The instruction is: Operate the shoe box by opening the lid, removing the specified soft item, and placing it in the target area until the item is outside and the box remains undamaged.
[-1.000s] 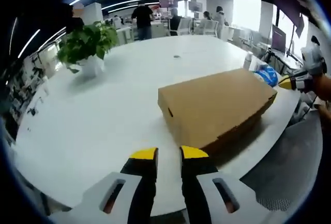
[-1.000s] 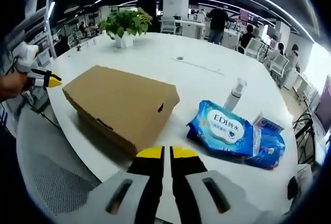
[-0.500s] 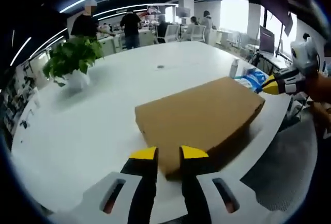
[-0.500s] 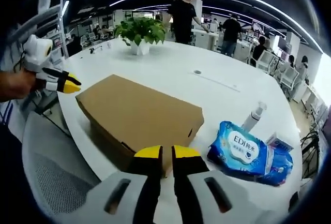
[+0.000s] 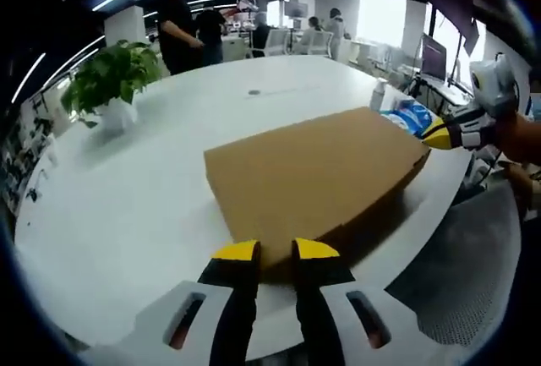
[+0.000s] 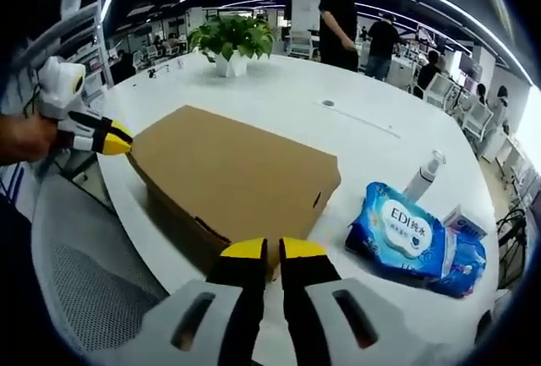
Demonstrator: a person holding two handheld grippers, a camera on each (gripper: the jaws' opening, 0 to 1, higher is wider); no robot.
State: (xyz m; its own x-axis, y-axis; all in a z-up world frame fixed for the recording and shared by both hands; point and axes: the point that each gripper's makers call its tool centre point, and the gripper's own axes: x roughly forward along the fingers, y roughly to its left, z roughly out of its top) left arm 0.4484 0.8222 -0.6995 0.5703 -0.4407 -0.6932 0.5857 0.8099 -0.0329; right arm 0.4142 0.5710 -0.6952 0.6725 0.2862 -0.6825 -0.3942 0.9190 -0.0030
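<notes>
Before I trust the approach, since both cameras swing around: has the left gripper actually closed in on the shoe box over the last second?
Yes. The left gripper has come right up to the shoe box corner; a second ago a clear gap of table edge separated them.

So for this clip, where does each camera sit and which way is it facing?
Left gripper view: rides the left gripper, looking along its jaws at one end of the closed shoe box; the right gripper and a hand enter at right.
Right gripper view: rides the right gripper, facing the box's opposite end; the left gripper, held by a hand, enters at left.
Shared: box, white table, potted plant, wipes pack.
</notes>
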